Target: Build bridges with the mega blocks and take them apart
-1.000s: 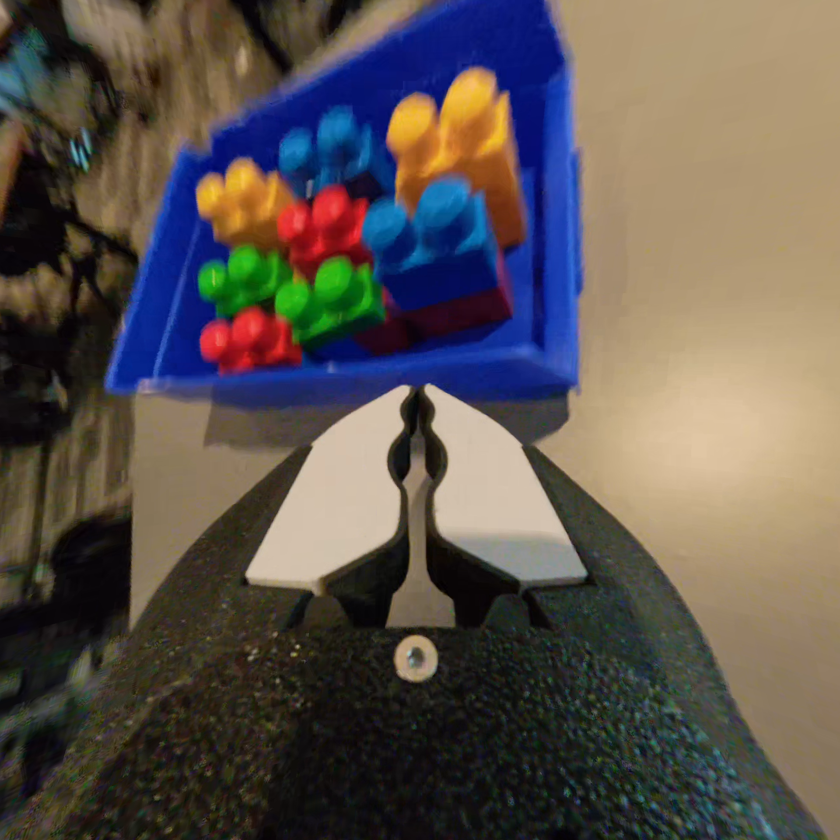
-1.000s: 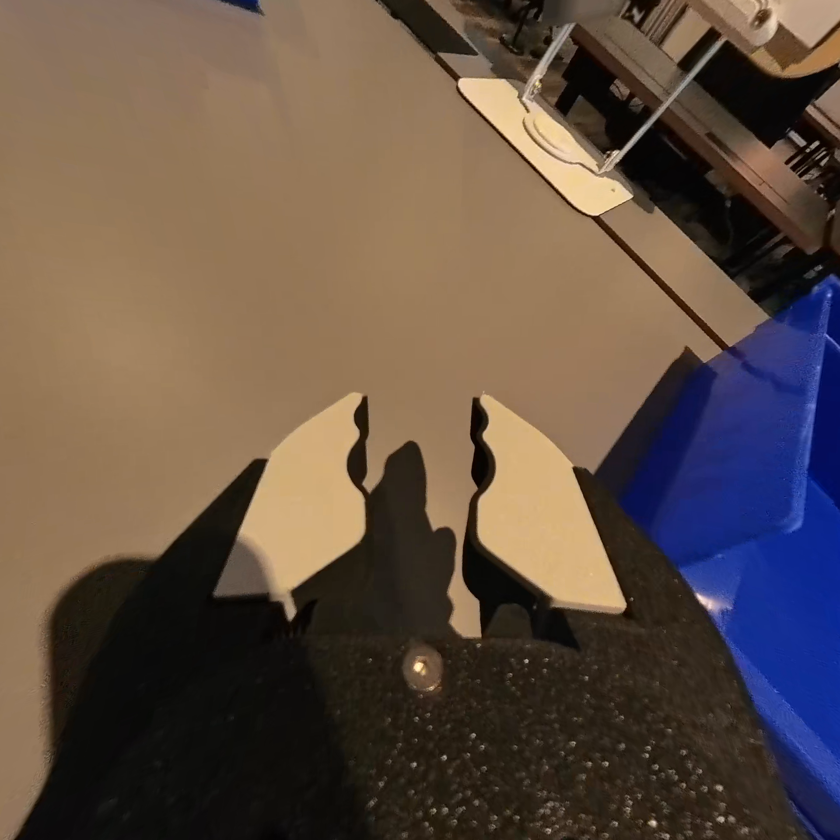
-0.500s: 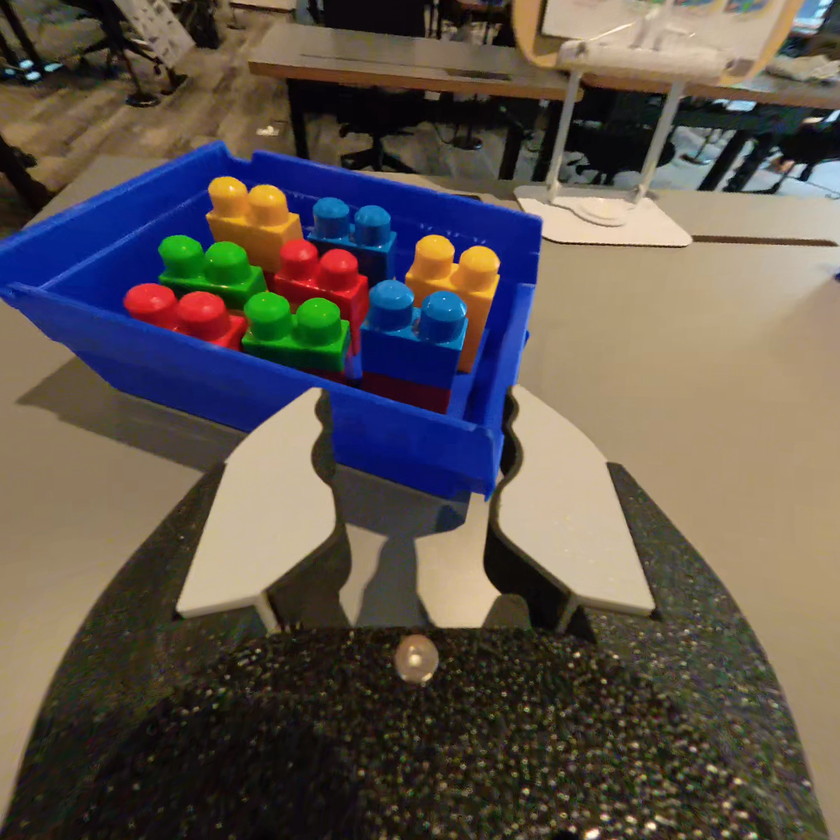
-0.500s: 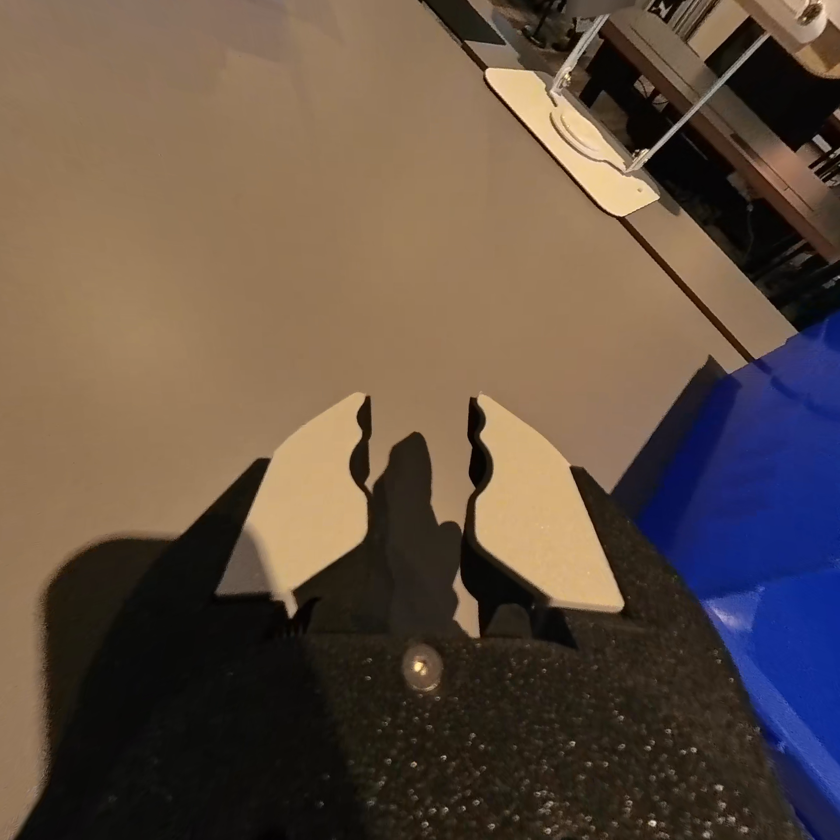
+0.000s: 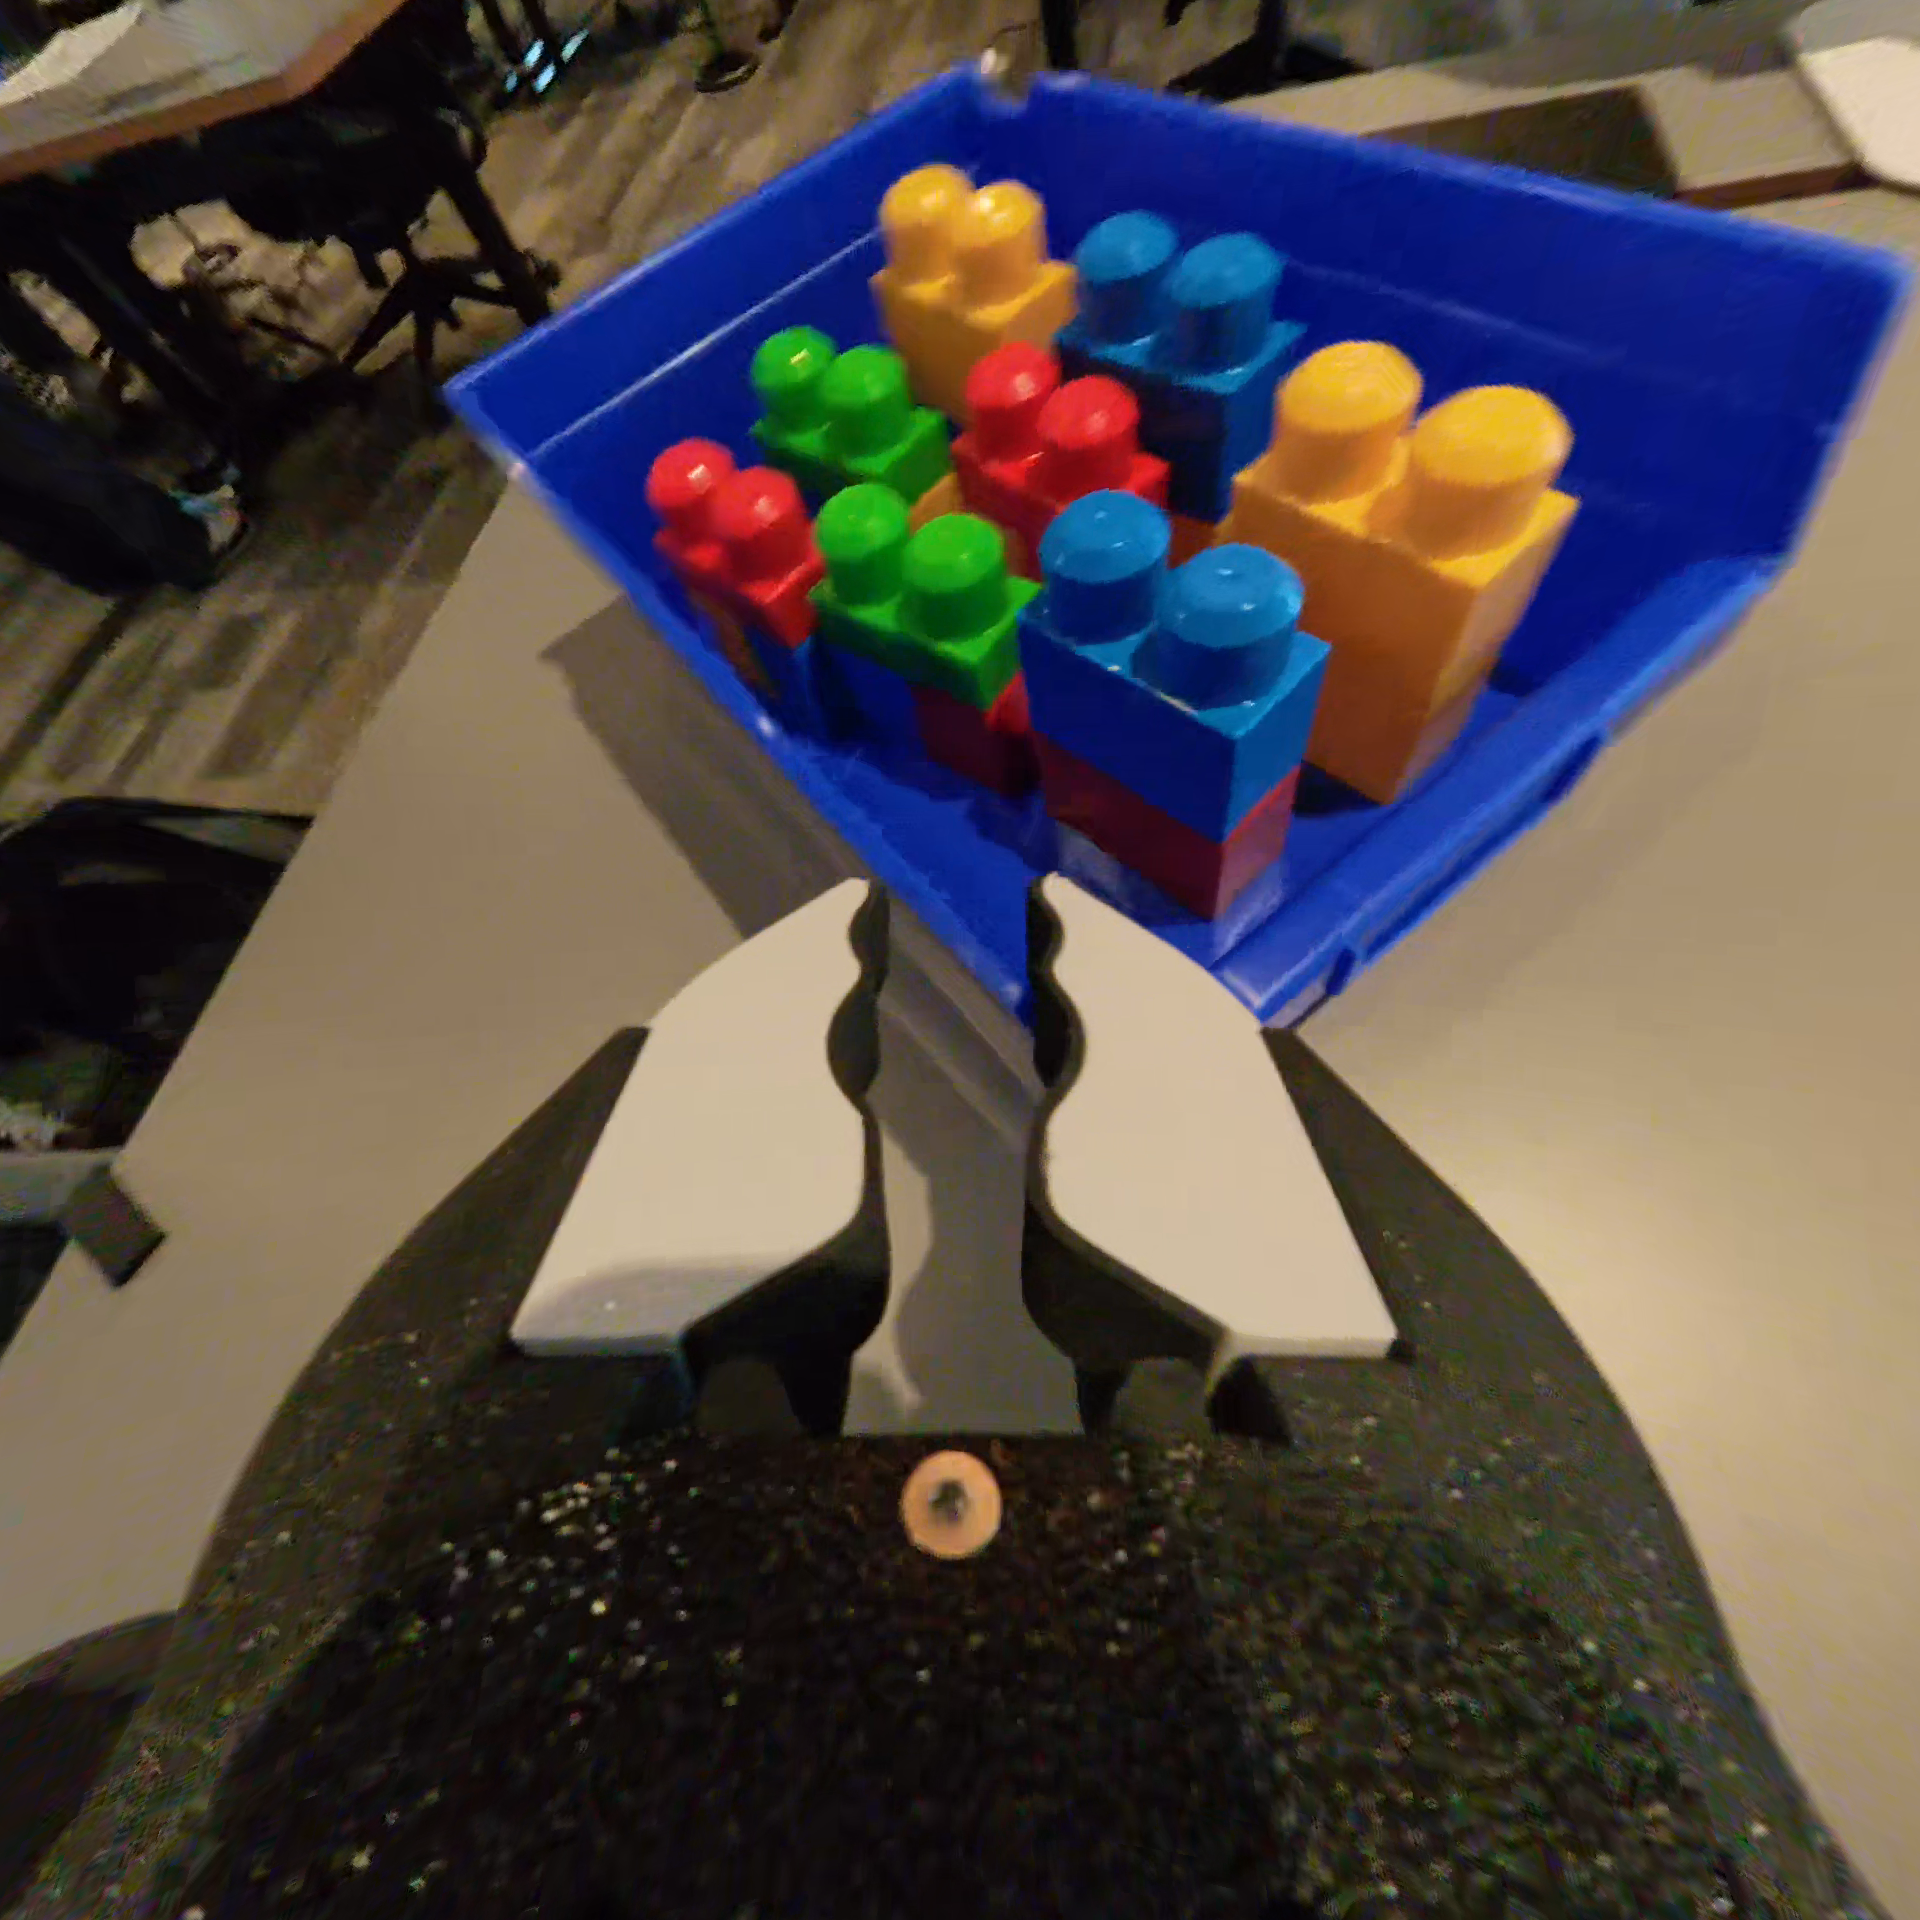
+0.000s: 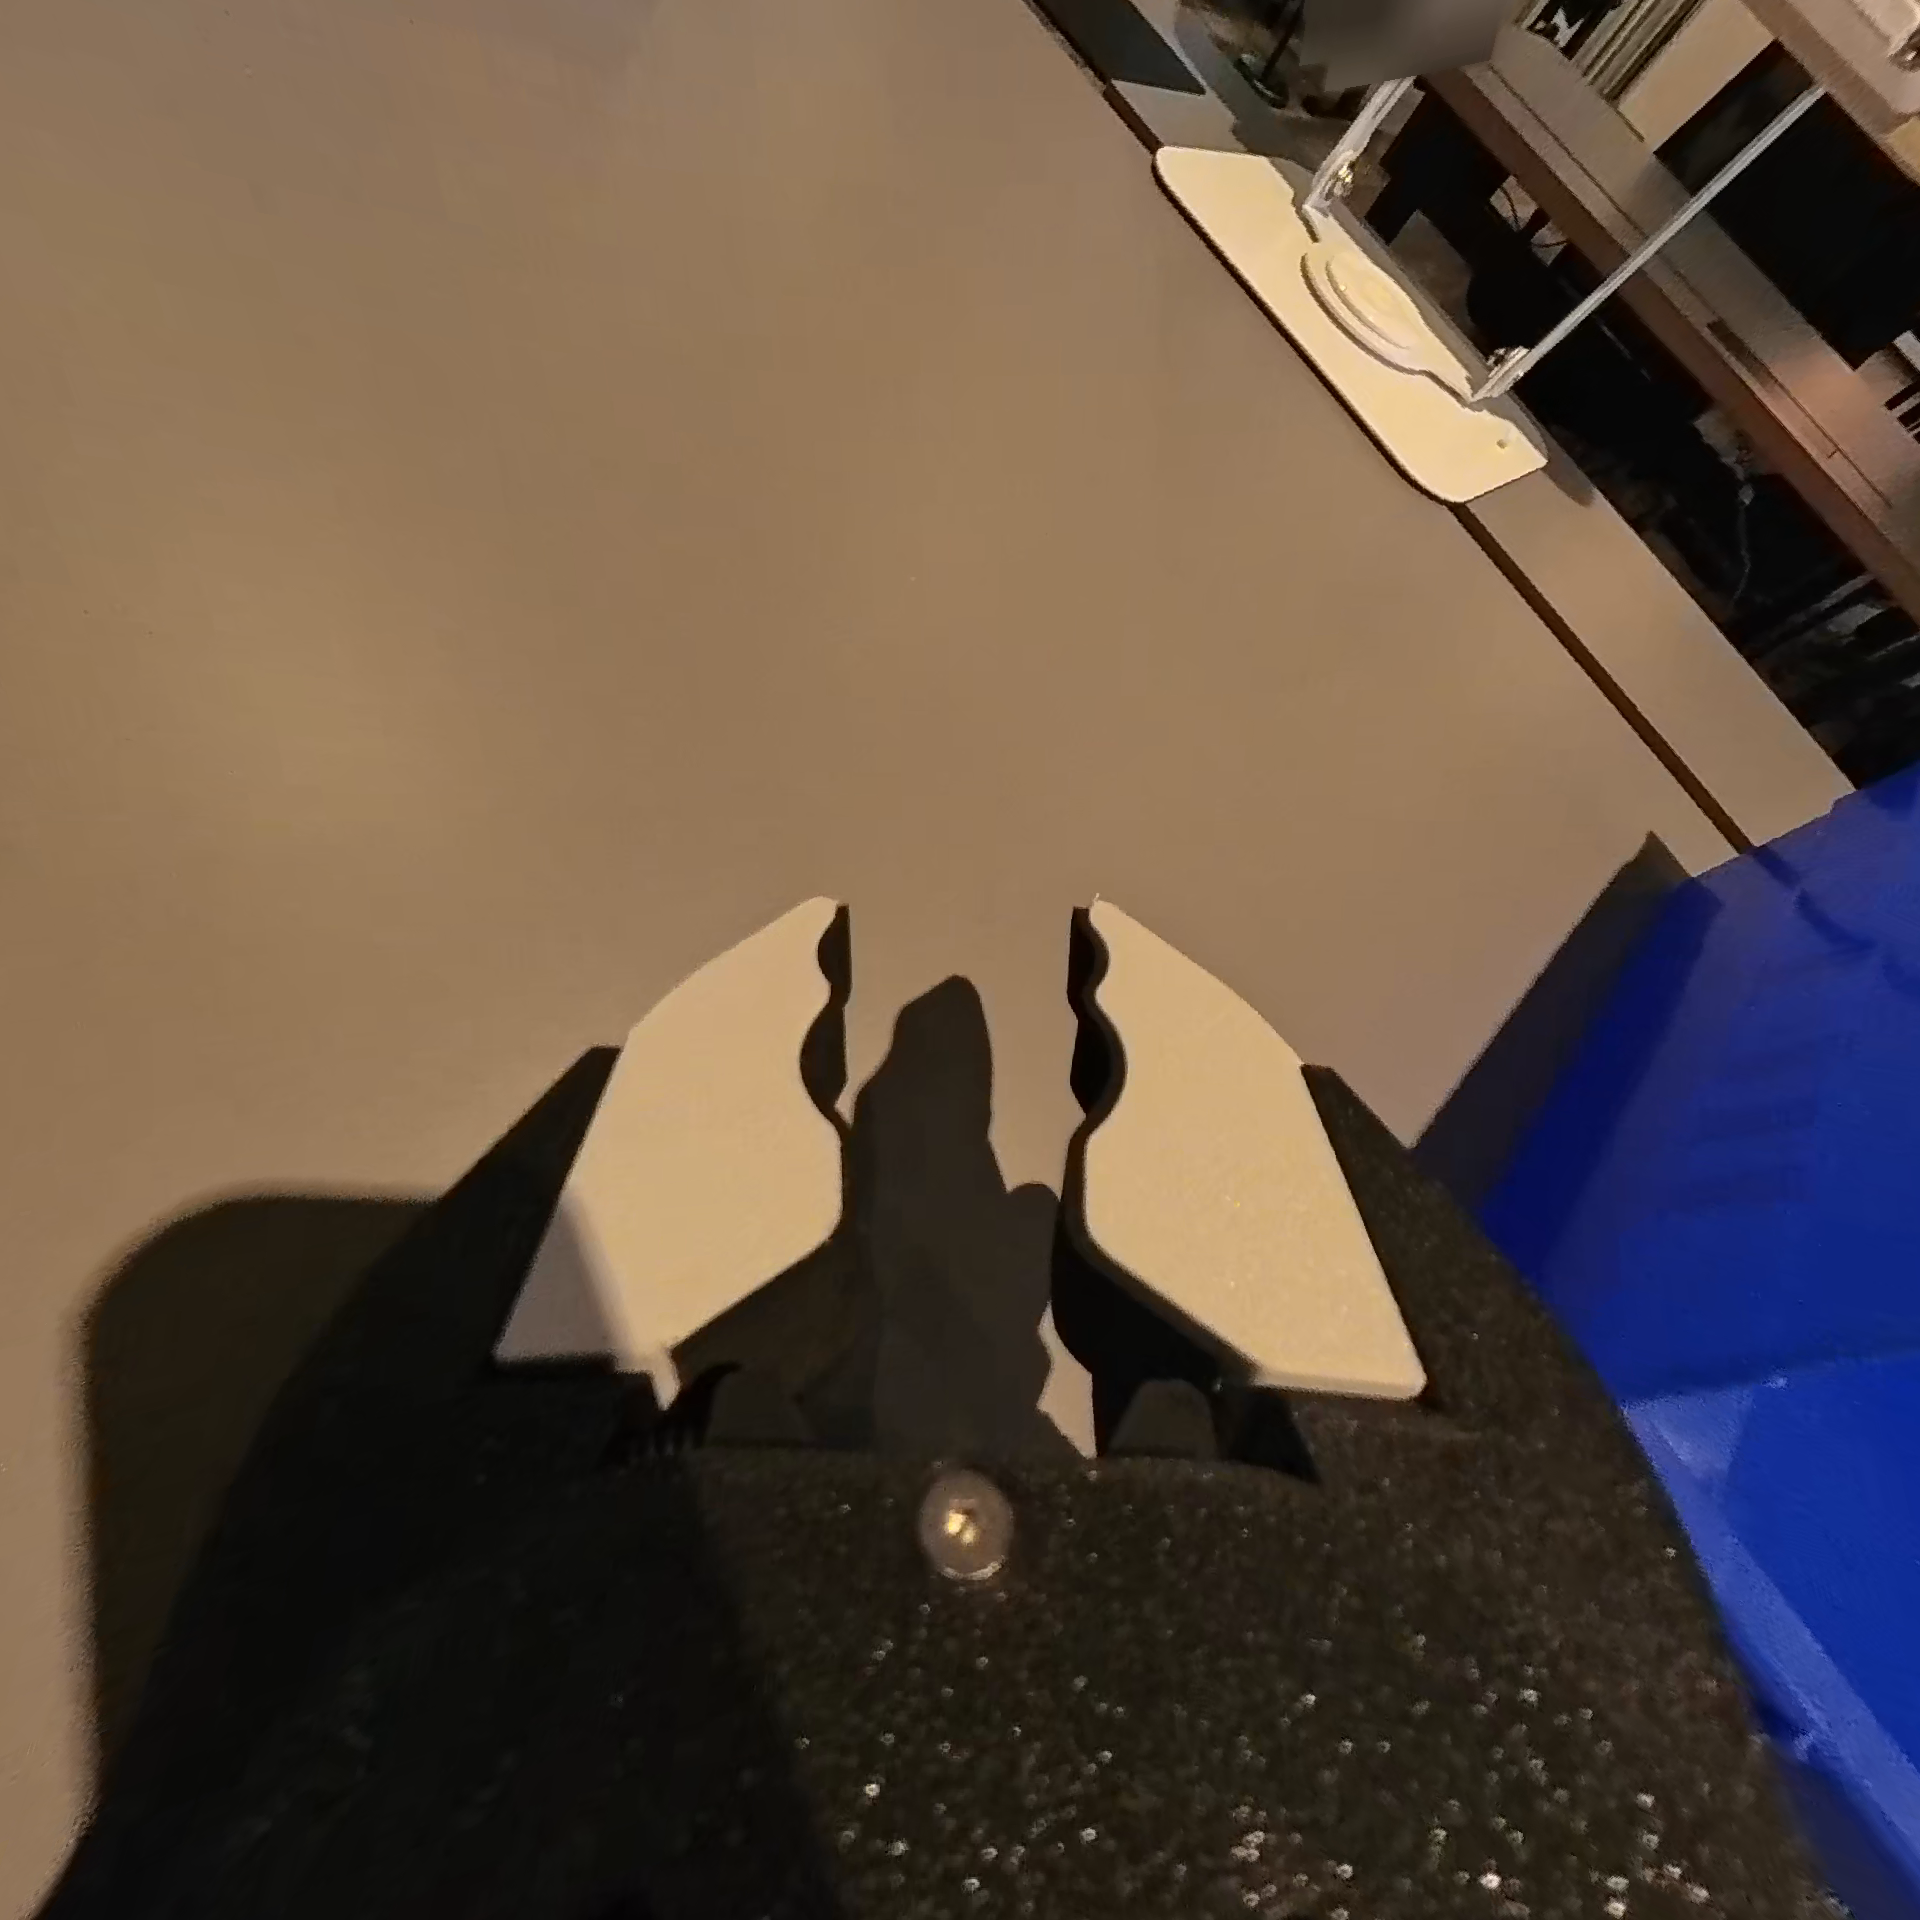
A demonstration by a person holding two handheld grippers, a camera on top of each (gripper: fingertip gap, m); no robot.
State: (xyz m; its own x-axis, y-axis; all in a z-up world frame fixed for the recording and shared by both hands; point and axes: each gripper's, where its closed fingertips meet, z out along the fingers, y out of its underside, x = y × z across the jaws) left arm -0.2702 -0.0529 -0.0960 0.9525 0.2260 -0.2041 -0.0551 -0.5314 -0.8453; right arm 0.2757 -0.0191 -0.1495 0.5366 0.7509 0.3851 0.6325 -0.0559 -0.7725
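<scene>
A blue bin (image 5: 1455, 270) stands on the grey table (image 5: 1610, 1299) and holds several mega blocks, all studs up. Nearest is a blue block on a dark red one (image 5: 1174, 675), with a tall yellow block (image 5: 1403, 561) to its right and a green block (image 5: 914, 603) and a red block (image 5: 738, 530) to its left. Behind stand green, red, yellow and blue blocks. My left gripper (image 5: 956, 904) is open and empty, its tips at the bin's near corner. My right gripper (image 6: 961, 914) is open and empty over the bare table (image 6: 520, 520), with a blue bin (image 6: 1714, 1143) to its right.
A white base plate of a stand (image 6: 1351, 312) sits at the table's far edge. In the left wrist view the table's left edge (image 5: 312, 831) is close to the bin, with floor and dark chair legs beyond it. The left gripper's tips are roughly 55 centimeters from the right gripper's.
The left view swung and tilted, and it now faces the bin's near corner from closer. The left jaws opened wide, then narrowed to a smaller gap. The right gripper only drifted slightly.
</scene>
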